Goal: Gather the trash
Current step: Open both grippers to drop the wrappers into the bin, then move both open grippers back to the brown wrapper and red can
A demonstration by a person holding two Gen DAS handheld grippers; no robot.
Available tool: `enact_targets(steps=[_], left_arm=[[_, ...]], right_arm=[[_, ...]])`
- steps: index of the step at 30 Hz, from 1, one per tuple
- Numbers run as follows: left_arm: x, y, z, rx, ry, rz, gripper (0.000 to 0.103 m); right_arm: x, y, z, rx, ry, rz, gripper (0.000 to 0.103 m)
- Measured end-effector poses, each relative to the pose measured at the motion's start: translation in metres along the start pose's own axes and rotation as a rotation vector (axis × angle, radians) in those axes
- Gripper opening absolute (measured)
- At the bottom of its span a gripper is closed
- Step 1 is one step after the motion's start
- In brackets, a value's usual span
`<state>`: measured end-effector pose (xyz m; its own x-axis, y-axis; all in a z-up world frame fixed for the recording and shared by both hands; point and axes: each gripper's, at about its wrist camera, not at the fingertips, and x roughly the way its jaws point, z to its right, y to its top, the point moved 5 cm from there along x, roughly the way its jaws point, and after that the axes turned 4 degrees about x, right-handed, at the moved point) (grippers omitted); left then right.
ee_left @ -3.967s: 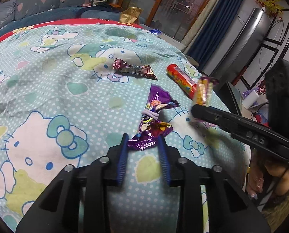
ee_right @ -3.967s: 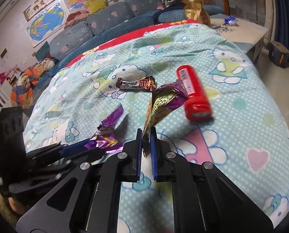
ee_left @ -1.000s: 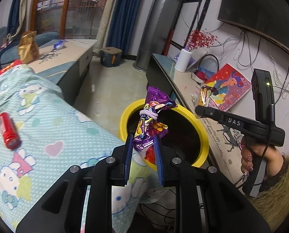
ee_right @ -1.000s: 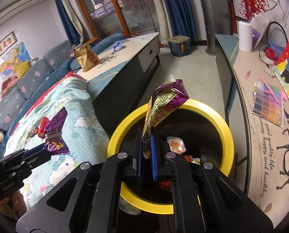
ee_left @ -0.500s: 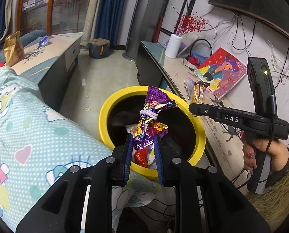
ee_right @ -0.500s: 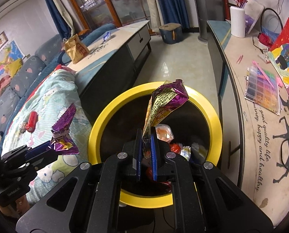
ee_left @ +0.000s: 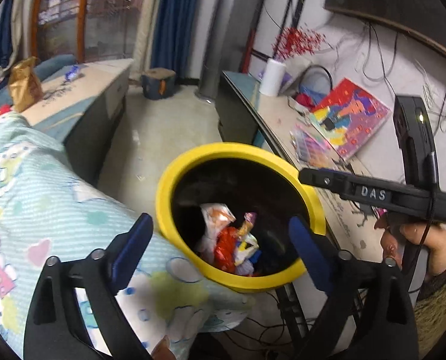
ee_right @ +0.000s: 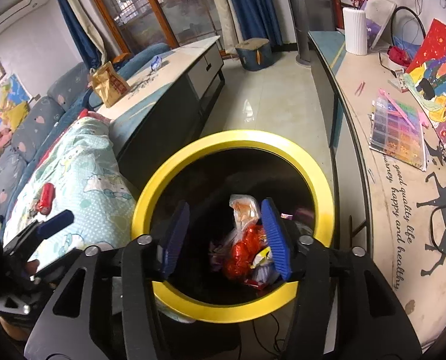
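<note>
Glossy yellow bin rim; crinkled foil wrappers

The bin has a bright yellow rim and a black inside. In it lie wrappers: one shiny red, one clear with orange print, and bits of white, yellow, blue and purple. Both grippers are black with blue ribbed pads. The bedcover is pale turquoise with small white dots, pink hearts, yellow patches and white cartoon cats; a red tube lies on it. The curtains are dark blue. On the cabinet stands a gold bag. The side counter is beige with black script and black deer figures; at its far edge stands a white ribbed vase with red sprigs.
</note>
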<state>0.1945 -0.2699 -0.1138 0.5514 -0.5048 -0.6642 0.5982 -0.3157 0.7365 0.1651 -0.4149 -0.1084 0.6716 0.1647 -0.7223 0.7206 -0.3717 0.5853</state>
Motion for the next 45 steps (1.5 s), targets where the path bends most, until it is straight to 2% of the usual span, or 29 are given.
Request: enact_targets(steps=[3,8,14,21,28,37,45], left_arm=[[-0.017,0.0,-0.015,-0.022,0.054,0.039,0.094],[-0.045,-0.001,-0.049,-0.083,0.125,0.084,0.095],[-0.082,-0.006,-0.094,-0.147,0.224,0.133,0.095],[-0.116,-0.017,-0.138,-0.216,0.303,0.165,0.095],[-0.141,-0.035,-0.18,-0.295,0.383,0.176,0.095],[-0.167,-0.066,-0.248,-0.394,0.507,0.165,0.095],[-0.172,-0.085,-0.298,-0.479,0.546,0.143,0.094]], right_arm=[[-0.004,0.001,-0.016,-0.029,0.023,0.024,0.051],[-0.009,-0.001,-0.05,-0.085,0.082,0.05,0.053],[-0.009,-0.011,-0.091,-0.147,0.145,0.051,0.053],[-0.007,-0.029,-0.146,-0.218,0.231,0.043,0.062],[-0.001,-0.053,-0.2,-0.296,0.292,0.009,0.066],[0.019,-0.065,-0.264,-0.42,0.339,-0.026,0.069],[0.056,-0.075,-0.3,-0.477,0.306,-0.083,0.069]])
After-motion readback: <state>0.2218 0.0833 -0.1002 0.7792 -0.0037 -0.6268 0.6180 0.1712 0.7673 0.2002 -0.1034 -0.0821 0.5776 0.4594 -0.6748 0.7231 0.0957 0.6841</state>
